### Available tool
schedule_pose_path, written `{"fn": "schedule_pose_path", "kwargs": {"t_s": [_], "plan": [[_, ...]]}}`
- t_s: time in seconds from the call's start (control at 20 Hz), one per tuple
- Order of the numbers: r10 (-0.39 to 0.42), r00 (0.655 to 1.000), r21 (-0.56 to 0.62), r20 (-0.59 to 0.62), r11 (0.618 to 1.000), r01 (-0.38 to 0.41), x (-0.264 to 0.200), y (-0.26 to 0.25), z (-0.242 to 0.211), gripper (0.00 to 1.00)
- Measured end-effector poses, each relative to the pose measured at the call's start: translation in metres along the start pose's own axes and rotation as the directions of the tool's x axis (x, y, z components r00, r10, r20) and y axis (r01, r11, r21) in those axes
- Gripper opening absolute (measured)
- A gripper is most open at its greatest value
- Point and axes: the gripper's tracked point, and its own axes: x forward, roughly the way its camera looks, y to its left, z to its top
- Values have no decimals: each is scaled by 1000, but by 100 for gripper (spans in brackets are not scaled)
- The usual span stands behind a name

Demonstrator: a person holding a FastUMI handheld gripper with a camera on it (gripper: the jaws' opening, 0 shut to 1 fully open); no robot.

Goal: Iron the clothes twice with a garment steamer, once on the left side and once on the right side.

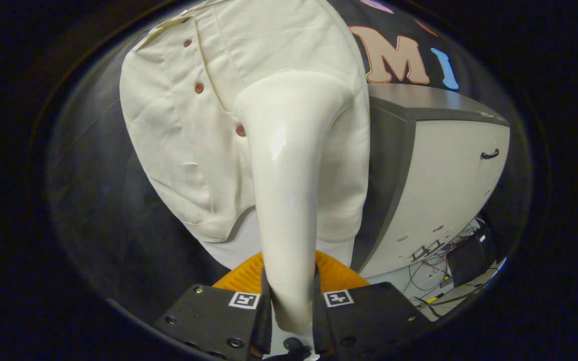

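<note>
a: room first. what stands around the work?

b: black cloth wall behind. to the right of the shirt, a cabinet [449, 170] with a grey top and pale drawer fronts; one dark handle [489, 154] shows on the upper drawer. low beside it, a tangle of cables [432, 271] on a pale floor and a dark box [469, 258].

a: and the garment?

b: cream shirt [188, 130] hanging ahead of the gripper, brown buttons [199, 87] running down its front, hem curved at the bottom. a paler layer shows under the hem.

a: steamer position?

b: steamer [289, 190], glossy cream body, rises from between the fingers up toward the shirt; its wide head lies against the cloth just right of the button line, over the shirt's right half as seen. an orange ribbed part [336, 273] sits behind the fingers at the steamer's base.

a: gripper state?

b: gripper [291, 311] closed around the steamer's narrow handle, both fingers [219, 316] pressed on its sides. pointed upward along the steamer.
</note>
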Motion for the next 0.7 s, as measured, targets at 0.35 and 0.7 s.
{"fn": "schedule_pose_path", "kwargs": {"t_s": [0.35, 0.7], "plan": [[-10, 998, 18, -58, 1000, 11, -38, -4, -57, 32], [32, 998, 35, 59, 999, -34, -126, 15, -33, 32]]}}
